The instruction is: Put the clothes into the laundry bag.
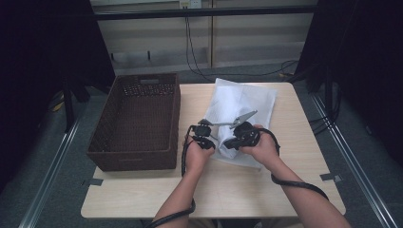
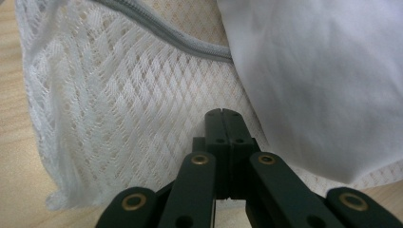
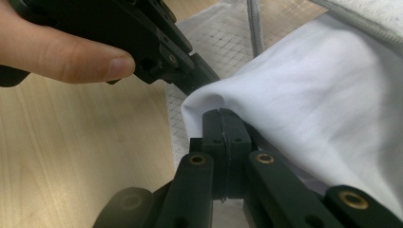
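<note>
A white mesh laundry bag (image 1: 244, 97) with a grey zipper (image 2: 157, 26) lies on the wooden table (image 1: 214, 190), and a plain white cloth (image 2: 323, 80) rests on its mesh (image 2: 123, 104). My left gripper (image 2: 222, 114) is shut, its tips against the mesh beside the cloth's edge; I see nothing between them. My right gripper (image 3: 221, 113) is shut at the cloth's (image 3: 309, 99) folded edge, which rises from its tips as if pinched. In the high view both grippers, left (image 1: 211, 137) and right (image 1: 227, 142), meet at the bag's near left corner.
A dark brown woven basket (image 1: 142, 78) stands on the table's left half, close beside the bag. A finger of the person's left hand (image 3: 71, 57) lies along the left gripper's body. Bare table lies in front of the hands. Cables hang behind the table.
</note>
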`<state>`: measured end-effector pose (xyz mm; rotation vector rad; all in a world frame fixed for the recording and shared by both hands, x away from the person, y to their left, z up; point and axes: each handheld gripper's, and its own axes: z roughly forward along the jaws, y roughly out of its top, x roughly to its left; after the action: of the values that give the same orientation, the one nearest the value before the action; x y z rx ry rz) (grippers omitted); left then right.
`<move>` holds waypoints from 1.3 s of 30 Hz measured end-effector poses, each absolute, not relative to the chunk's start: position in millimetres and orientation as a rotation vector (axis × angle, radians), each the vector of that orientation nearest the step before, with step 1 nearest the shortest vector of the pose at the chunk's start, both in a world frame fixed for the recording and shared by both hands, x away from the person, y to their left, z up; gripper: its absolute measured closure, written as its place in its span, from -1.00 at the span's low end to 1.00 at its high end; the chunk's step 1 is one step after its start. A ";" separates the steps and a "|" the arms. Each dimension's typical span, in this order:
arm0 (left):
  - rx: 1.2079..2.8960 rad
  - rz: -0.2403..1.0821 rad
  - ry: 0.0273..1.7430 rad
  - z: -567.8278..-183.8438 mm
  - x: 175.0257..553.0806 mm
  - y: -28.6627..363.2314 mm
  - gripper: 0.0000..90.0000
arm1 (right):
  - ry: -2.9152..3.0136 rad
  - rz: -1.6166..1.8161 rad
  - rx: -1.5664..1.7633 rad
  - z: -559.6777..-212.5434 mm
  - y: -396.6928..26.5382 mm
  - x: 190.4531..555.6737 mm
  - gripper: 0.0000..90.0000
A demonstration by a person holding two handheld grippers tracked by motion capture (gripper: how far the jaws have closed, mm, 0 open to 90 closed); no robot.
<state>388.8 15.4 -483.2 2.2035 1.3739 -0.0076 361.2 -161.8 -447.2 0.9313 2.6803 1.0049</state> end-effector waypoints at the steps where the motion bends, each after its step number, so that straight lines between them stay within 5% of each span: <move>1: 2.201 -0.008 1.377 -483.3 388.9 15.3 1.00 | 2.685 1.017 0.929 -448.1 -161.5 361.3 1.00; 39: 2.213 0.004 1.350 -483.7 387.0 15.8 1.00 | 2.649 0.950 0.908 -466.5 -156.8 383.8 1.00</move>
<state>387.0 15.8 -483.7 2.2132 1.3495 0.0039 383.8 -156.8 -466.5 0.9076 2.6491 0.9505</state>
